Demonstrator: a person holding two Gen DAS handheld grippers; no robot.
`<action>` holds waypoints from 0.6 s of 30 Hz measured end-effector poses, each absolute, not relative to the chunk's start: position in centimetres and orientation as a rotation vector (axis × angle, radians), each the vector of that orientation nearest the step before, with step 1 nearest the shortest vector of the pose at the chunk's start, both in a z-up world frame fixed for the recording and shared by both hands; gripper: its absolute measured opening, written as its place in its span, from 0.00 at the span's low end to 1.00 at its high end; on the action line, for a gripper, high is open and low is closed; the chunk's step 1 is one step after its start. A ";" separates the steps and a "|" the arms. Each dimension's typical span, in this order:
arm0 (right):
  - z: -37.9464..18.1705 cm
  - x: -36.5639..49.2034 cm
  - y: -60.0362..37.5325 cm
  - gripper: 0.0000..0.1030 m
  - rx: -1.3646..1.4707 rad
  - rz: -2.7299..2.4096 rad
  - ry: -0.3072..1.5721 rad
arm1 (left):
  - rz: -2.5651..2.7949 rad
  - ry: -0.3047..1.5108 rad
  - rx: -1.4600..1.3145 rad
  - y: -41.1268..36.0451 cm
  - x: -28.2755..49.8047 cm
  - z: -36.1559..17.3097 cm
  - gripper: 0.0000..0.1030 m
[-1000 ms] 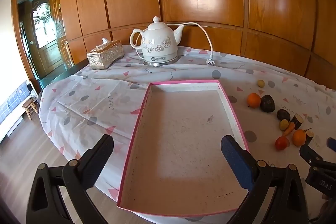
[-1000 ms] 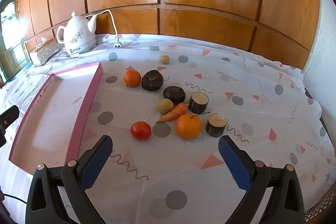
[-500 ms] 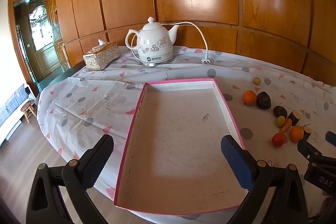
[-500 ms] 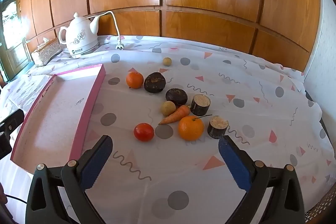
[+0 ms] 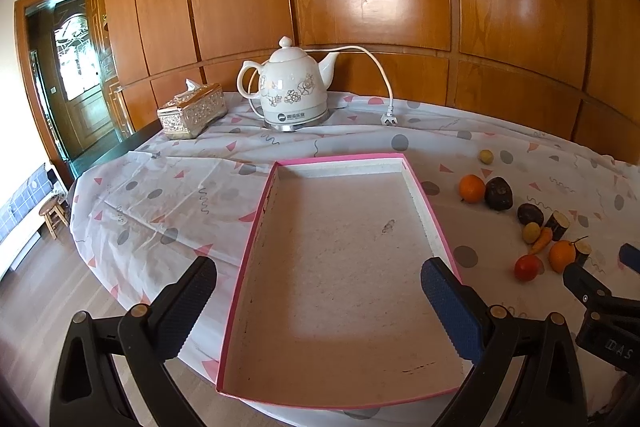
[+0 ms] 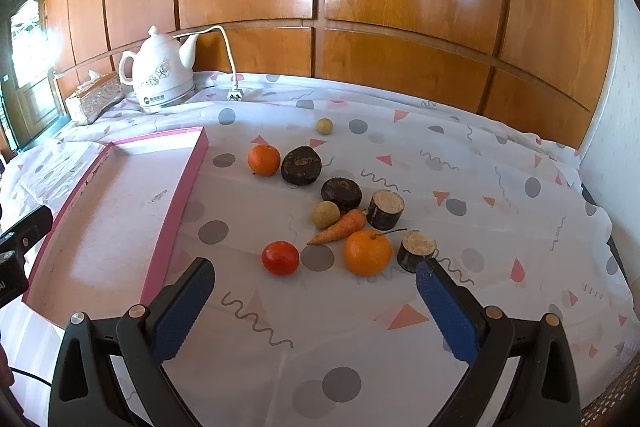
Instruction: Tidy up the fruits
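Two tools hang wide open and empty: the left tool [image 5: 318,291] over the pink tray [image 5: 428,211] at the surface's near edge, the right tool [image 6: 314,293] just short of a red tomato [image 6: 280,257], an orange [image 6: 367,252] and a carrot [image 6: 339,225]. Beyond them a second orange [image 6: 263,159] lies toward the far edge.

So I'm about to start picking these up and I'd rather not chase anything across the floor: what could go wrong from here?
1. The carrot lies against the small yellow fruit and close to the stemmed orange; grabbing one may nudge the others into rolling.
2. The pink tray overhangs the table's near edge, so weight dropped at that end might tip it.
3. The right tool is open near the tomato, which could squash if clamped hard.
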State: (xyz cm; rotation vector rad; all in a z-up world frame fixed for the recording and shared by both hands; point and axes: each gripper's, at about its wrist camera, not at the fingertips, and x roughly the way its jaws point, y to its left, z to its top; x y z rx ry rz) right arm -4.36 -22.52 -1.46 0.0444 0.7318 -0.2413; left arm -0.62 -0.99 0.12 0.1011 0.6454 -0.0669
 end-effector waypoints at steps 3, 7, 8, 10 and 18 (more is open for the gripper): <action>-1.4 -4.4 -22.3 0.99 0.036 -0.238 0.729 | -0.066 0.647 0.093 -0.9 -0.6 0.2 1.00; -1.4 -4.4 -22.3 0.99 0.036 -0.236 0.729 | -0.068 0.650 0.089 -0.9 -0.6 0.2 1.00; -1.4 -4.4 -22.3 0.99 0.038 -0.236 0.730 | -0.068 0.651 0.088 -0.9 -0.6 0.2 1.00; -1.3 -4.4 -22.4 0.99 0.043 -0.239 0.729 | -0.068 0.649 0.088 -0.9 -0.6 0.2 1.00; -1.2 -4.5 -22.8 0.99 0.049 -0.244 0.726 | -0.069 0.655 0.078 -1.0 -0.6 0.2 1.00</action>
